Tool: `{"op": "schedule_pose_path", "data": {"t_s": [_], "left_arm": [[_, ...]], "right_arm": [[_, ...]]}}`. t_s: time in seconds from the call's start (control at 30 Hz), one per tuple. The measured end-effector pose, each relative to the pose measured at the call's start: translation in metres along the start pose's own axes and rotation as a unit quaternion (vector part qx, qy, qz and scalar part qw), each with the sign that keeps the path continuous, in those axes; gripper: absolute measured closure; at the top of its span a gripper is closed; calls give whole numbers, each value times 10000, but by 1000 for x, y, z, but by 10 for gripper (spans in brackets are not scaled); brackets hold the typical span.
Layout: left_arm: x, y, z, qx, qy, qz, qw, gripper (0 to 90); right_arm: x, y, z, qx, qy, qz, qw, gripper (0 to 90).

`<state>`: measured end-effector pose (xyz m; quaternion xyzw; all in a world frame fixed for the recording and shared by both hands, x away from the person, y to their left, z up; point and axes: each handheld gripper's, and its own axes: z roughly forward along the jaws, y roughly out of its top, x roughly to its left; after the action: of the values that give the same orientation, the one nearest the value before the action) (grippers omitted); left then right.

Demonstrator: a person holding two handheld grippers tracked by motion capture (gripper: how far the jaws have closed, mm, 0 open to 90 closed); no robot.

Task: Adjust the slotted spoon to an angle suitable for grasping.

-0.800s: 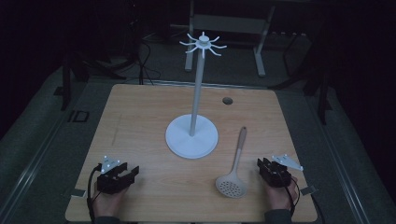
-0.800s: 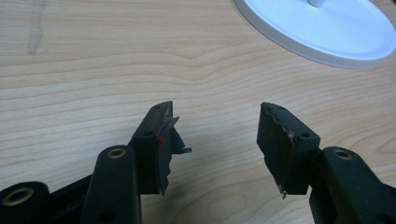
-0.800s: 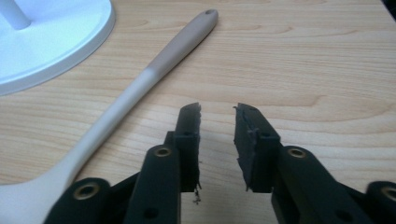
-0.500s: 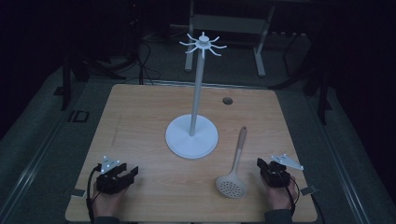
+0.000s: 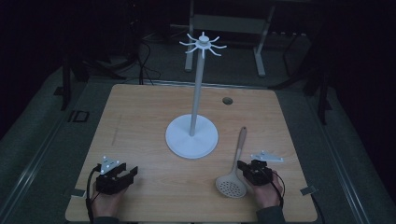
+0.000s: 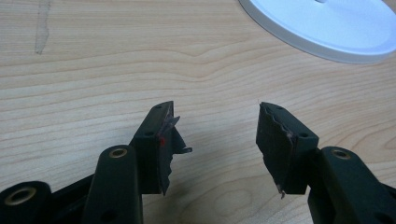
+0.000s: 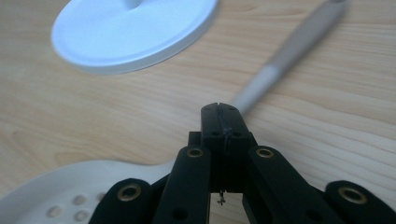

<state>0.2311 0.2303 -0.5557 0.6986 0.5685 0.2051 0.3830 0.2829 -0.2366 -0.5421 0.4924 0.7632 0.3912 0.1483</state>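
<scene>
Currently, left claw [image 5: 122,174]: jaws spread, near the table's [image 5: 140,116] front-left corner.
Right claw [image 5: 247,169]: jaws pressed together, front-right.
Slotted spoon [image 5: 235,165]: flat, just beside right claw.
Hook stand [image 5: 192,136]: upright, mid-table.

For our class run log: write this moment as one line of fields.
left gripper: open, empty | right gripper: shut, empty, above the spoon | stand: upright, mid-table, hooks bare
</scene>
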Motion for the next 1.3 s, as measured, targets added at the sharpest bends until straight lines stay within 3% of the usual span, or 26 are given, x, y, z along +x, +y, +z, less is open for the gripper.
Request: {"op": "schedule_pose_path", "data": {"t_s": [0.23,0.33,0.53,0.7,0.9,1.03,1.1,1.17,1.3], "left_arm": [[0,0,-2,-62,75,-23,10000,479],[3,0,-2,-28,100,-132,9999,479],[3,-1,-1,25,105,-135,9999,479],[4,-1,-2,9,115,-156,9998,480],[4,-1,-2,8,107,-157,9998,481],[3,-1,0,29,106,-153,9998,481],[2,0,1,51,97,-120,9999,481],[1,0,1,50,93,-107,9999,481],[0,0,3,77,100,-104,9999,481]], "right_arm": [[12,6,20,371,177,-300,9987,900],[13,3,26,543,205,-309,9978,900],[13,0,26,636,275,-358,9970,900],[13,1,19,837,163,-626,9944,900],[2,-1,5,913,130,-655,9936,900],[-5,-2,-4,989,-47,-679,9928,900],[-11,-9,-3,1275,-378,-876,9872,900],[-16,-14,-5,1152,-299,-669,9906,900],[-23,-15,-7,1039,-370,-489,9927,900]]}}
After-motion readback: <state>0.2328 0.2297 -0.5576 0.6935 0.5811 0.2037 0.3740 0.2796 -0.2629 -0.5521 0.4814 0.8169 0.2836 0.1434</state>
